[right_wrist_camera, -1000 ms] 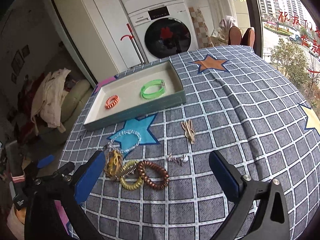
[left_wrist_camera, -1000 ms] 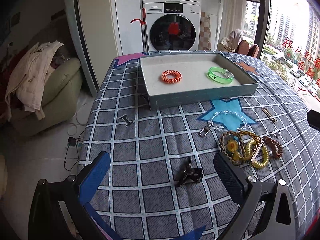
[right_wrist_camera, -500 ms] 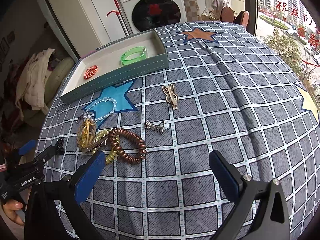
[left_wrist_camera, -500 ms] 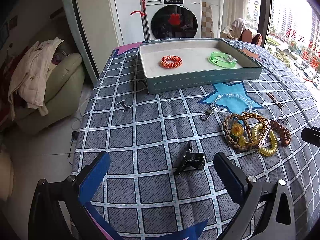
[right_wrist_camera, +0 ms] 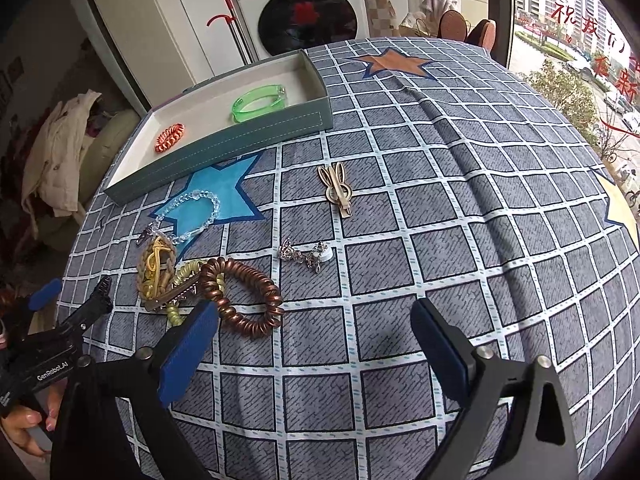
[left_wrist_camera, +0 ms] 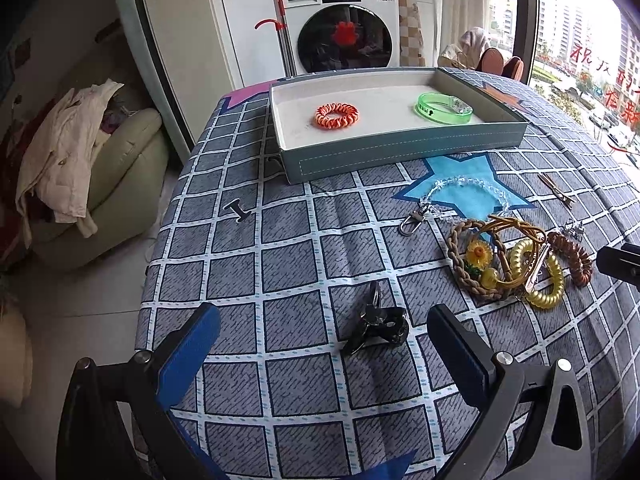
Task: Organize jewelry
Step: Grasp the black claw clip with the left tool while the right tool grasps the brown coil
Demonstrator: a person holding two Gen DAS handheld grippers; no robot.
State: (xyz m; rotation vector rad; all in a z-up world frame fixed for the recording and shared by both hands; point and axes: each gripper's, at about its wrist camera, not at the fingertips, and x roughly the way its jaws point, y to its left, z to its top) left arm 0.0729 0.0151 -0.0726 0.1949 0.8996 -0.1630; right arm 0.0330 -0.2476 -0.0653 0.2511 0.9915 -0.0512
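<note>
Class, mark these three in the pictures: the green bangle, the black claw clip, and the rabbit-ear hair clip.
Green bangle (left_wrist_camera: pixel 443 108): left wrist view, on its near band, inside the tray.
Black claw clip (left_wrist_camera: pixel 378 323): left wrist view, on its body.
Rabbit-ear hair clip (right_wrist_camera: pixel 338 189): right wrist view, where the ears meet.

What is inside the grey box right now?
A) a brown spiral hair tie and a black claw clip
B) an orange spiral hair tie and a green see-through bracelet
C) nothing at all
B: the orange spiral hair tie and the green see-through bracelet lie apart on the white floor of the shallow grey box.
</note>
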